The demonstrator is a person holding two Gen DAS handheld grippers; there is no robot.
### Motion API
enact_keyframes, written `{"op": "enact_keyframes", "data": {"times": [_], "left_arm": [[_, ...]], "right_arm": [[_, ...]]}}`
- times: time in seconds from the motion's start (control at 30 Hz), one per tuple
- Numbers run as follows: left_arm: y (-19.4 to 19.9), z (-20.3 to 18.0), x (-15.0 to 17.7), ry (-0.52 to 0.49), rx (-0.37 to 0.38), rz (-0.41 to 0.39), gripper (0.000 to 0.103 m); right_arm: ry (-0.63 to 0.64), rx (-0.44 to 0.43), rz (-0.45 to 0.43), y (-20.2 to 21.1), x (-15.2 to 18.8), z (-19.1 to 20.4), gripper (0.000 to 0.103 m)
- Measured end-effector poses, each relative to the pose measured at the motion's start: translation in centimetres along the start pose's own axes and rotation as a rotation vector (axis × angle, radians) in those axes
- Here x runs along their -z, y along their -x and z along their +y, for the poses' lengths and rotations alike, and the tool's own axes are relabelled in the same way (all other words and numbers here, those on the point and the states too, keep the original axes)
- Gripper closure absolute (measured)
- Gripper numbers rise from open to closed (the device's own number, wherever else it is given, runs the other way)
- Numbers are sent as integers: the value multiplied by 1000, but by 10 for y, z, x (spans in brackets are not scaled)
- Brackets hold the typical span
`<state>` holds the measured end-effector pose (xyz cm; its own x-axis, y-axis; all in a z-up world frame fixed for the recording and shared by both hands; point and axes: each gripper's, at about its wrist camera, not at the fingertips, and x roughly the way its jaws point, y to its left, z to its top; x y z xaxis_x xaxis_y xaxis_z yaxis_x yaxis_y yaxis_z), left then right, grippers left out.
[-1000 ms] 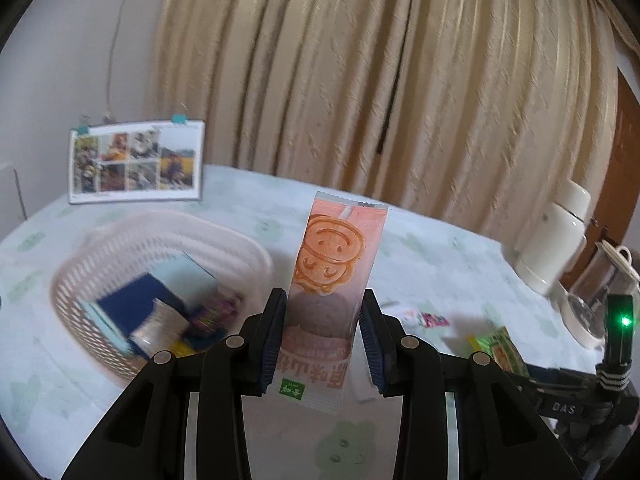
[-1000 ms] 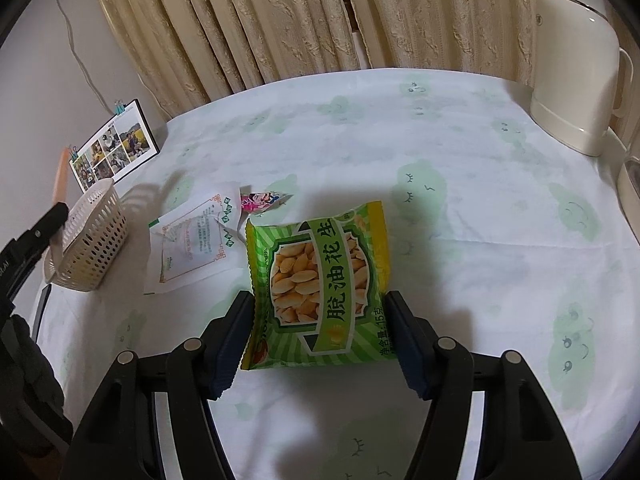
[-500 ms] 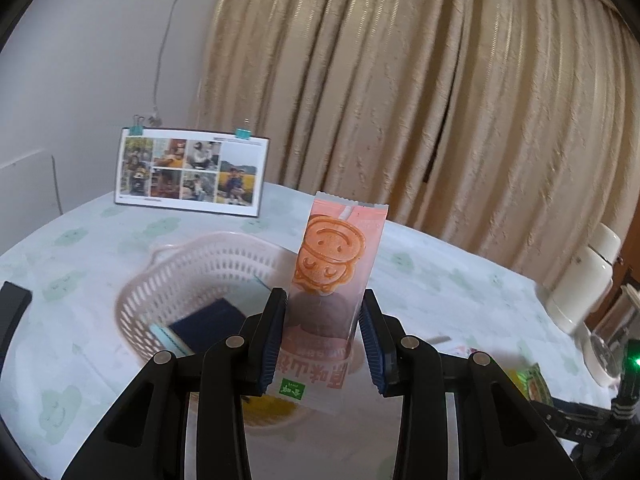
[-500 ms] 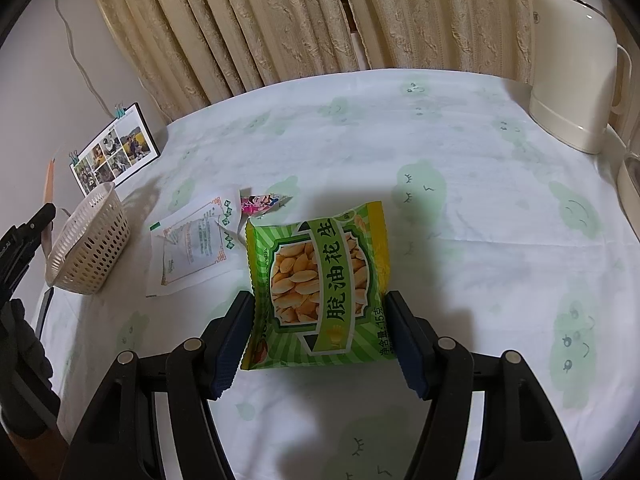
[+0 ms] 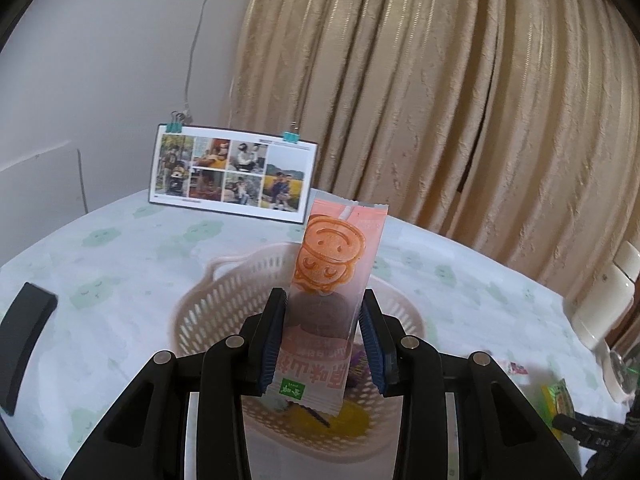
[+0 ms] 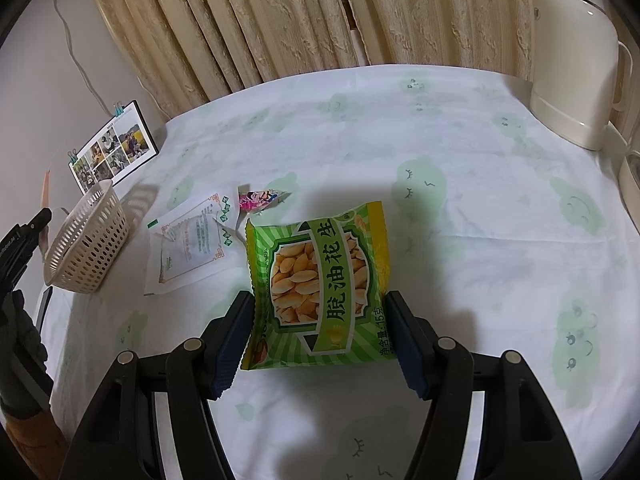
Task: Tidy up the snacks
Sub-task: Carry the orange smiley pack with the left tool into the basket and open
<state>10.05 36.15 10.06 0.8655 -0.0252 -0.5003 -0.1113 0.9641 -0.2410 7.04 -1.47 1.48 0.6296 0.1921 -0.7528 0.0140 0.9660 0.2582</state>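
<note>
The left claw (image 5: 323, 338) grips a pink snack stick (image 5: 334, 280) upright above the basket (image 5: 208, 312), while the right claw (image 6: 320, 340) clamps a green peanut bag (image 6: 320, 284) over the tabletop (image 6: 460, 208), the basket at its ten o'clock.

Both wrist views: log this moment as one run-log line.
left gripper: shut on pink snack packet, above basket | right gripper: shut on green peanut bag | white packet, small pink wrapper: on table
</note>
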Motion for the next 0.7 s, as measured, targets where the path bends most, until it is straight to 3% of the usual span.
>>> {"op": "enact_keyframes", "data": {"times": [0.1, 0.23, 0.7], "left_arm": [[-2, 6, -1, 23, -18, 1, 58], [-1, 10, -1, 49, -11, -5, 39], [14, 16, -5, 72, -45, -66, 39]], "right_arm": [[-1, -1, 1, 0, 0, 0, 40], [-2, -3, 0, -1, 0, 0, 40], [-8, -58, -14, 2, 2, 4, 40]]}}
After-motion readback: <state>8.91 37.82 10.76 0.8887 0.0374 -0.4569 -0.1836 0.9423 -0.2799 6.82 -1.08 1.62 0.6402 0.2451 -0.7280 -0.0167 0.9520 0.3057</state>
